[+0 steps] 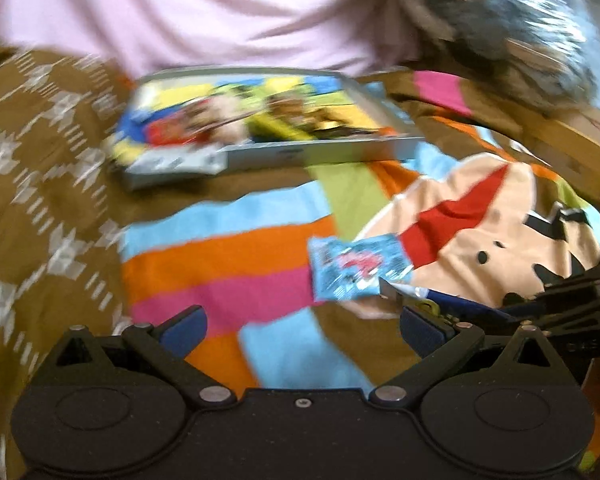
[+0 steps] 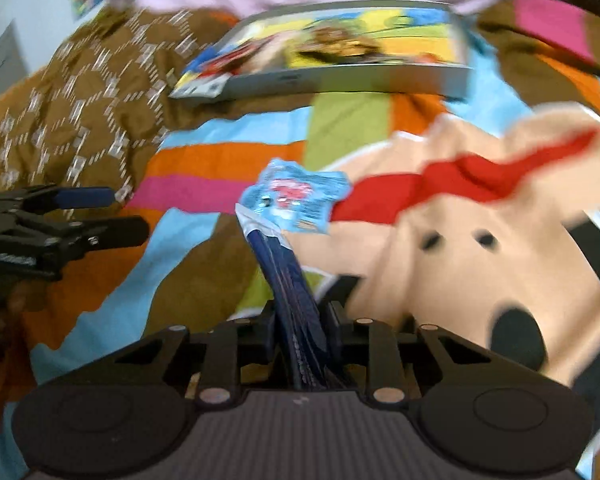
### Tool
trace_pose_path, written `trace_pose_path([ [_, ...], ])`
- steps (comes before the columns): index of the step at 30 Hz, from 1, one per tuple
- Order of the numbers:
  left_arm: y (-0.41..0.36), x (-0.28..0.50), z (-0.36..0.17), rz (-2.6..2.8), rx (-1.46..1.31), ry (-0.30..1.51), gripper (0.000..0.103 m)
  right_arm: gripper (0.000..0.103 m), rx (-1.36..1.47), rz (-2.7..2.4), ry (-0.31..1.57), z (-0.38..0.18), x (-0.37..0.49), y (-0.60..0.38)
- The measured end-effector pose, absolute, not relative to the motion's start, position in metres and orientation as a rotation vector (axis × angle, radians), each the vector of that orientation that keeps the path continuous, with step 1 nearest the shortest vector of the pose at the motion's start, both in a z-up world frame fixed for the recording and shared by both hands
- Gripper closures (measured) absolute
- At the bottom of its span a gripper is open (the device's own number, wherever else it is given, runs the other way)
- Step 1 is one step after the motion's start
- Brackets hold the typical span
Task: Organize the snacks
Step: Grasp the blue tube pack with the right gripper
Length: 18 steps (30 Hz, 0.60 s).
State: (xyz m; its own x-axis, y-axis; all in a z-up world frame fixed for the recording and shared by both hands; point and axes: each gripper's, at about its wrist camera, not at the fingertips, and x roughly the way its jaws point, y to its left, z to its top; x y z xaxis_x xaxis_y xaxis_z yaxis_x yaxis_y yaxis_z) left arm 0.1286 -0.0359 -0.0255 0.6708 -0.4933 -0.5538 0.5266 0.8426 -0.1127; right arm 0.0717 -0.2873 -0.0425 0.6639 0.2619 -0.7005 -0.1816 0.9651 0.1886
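Observation:
My right gripper (image 2: 302, 320) is shut on a dark blue snack packet (image 2: 292, 280), which sticks out forward between the jaws. Its silver end touches a light blue snack packet (image 2: 296, 196) lying on the striped blanket. In the left wrist view the same light blue packet (image 1: 356, 268) lies just ahead and to the right of my left gripper (image 1: 302, 330). That gripper is open with nothing between its blue pads (image 1: 184, 328). The right gripper (image 1: 532, 304) comes in from the right there with the dark blue packet (image 1: 460, 304). My left gripper (image 2: 108, 214) shows at the left of the right wrist view.
A flat grey-sided box (image 1: 320, 152) with a colourful top lies further back on the bright striped blanket (image 1: 228, 264), in front of a person in a pink shirt (image 1: 220, 12). Brown patterned cloth (image 1: 40, 160) covers the left. A cardboard edge (image 1: 572, 144) crosses the right.

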Motion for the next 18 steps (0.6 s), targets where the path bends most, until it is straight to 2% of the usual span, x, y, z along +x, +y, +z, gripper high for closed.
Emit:
trace_pose_path([
  [6,-0.077,0.172,-0.017,-0.830,0.248,0.553,0.001,0.078,0.322,0.199,0.773,-0.054,0.050,-0.320],
  [8,-0.097,0.187,-0.019,-0.901,0.344,0.580,0.001,0.079,0.352,0.194,0.771,-0.057,0.049,-0.325],
  [9,-0.105,0.193,-0.021,-0.926,0.383,0.587,0.001,0.083,0.356,0.189,0.774,-0.058,0.050,-0.326],
  [18,-0.160,0.229,-0.038,-1.115,0.704,0.663,0.001,0.083,0.379,0.197,0.759,-0.064,0.047,-0.329],
])
